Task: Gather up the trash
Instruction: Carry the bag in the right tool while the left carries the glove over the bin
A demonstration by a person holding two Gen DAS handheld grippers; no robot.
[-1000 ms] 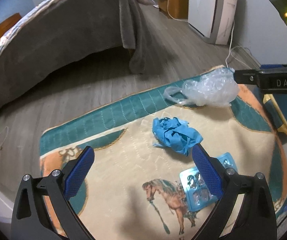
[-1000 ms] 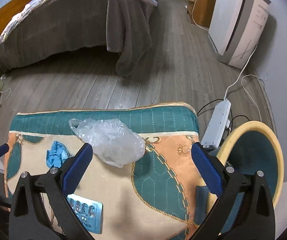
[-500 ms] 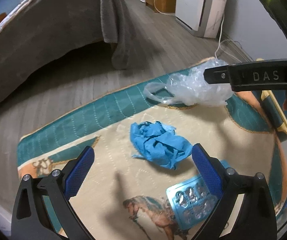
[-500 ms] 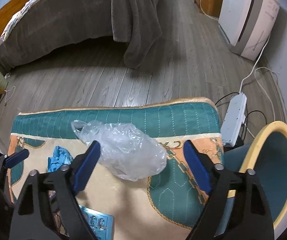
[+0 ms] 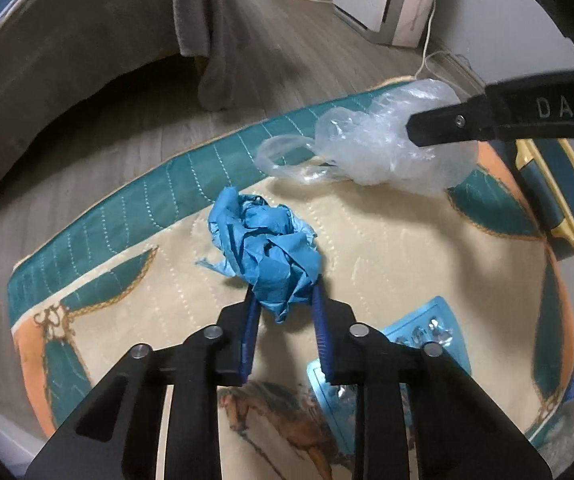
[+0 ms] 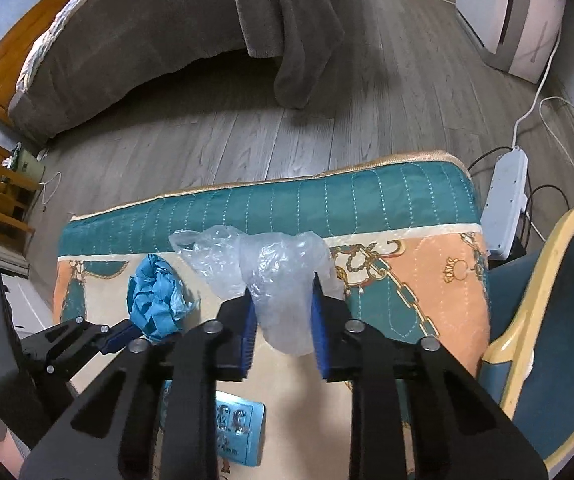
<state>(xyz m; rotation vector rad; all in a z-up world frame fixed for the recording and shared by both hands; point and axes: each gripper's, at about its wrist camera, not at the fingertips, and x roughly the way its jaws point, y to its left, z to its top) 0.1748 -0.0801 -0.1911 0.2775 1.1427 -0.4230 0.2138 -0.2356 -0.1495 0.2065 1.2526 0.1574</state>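
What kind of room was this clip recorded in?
Most likely a bedroom: a bed draped with a grey blanket on a wooden frame, grey wood-plank flooring, and a quilted teal-bordered cloth with a horse print covering the work surface.

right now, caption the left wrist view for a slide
Left claw shut on crumpled blue glove; right claw grips clear plastic bag on the patterned cloth.

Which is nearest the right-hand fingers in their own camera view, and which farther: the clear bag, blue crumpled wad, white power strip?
1. Clear bag: pinched between the fingers.
2. Blue crumpled wad: left, on the cloth.
3. White power strip: far right, on the floor.
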